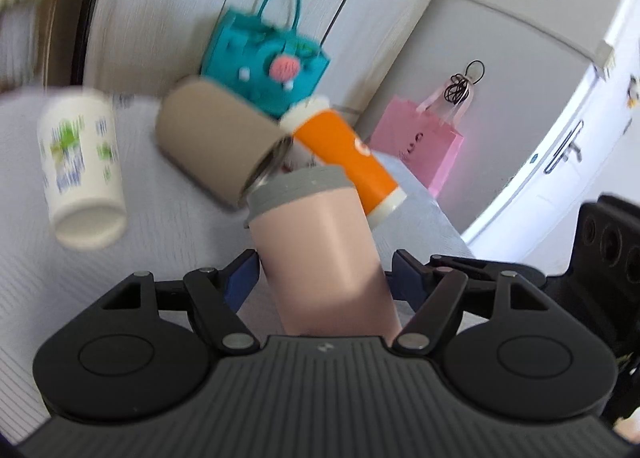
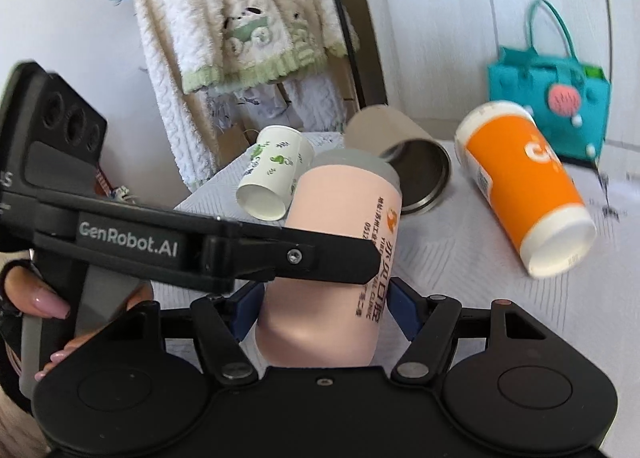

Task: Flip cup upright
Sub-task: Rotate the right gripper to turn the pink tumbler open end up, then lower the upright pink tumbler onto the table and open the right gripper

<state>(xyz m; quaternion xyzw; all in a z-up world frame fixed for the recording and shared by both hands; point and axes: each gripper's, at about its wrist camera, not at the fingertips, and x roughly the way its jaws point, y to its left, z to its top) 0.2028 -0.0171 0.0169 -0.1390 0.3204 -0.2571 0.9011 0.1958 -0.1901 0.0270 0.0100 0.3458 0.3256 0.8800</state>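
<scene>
A pink cup with a grey rim band [image 1: 320, 254] [image 2: 340, 254] sits between the fingers of both grippers. My left gripper [image 1: 322, 278] has its blue pads against the cup's sides. It crosses the right wrist view as a black bar [image 2: 280, 254] against the cup. My right gripper [image 2: 324, 306] also has its pads on the cup's sides. A white cup with green prints [image 1: 82, 174] [image 2: 276, 174], a tan metal-lined cup [image 1: 216, 146] [image 2: 404, 158] and an orange cup [image 1: 348, 154] [image 2: 524, 186] lie on their sides on the white cloth [image 1: 120, 298].
A teal felt handbag [image 1: 268, 58] [image 2: 552, 98] stands against the wall behind the cups. A pink paper bag [image 1: 420, 142] hangs at the right. A fluffy white garment [image 2: 224, 38] hangs at the back left. White cabinet doors [image 1: 560, 138] are at the right.
</scene>
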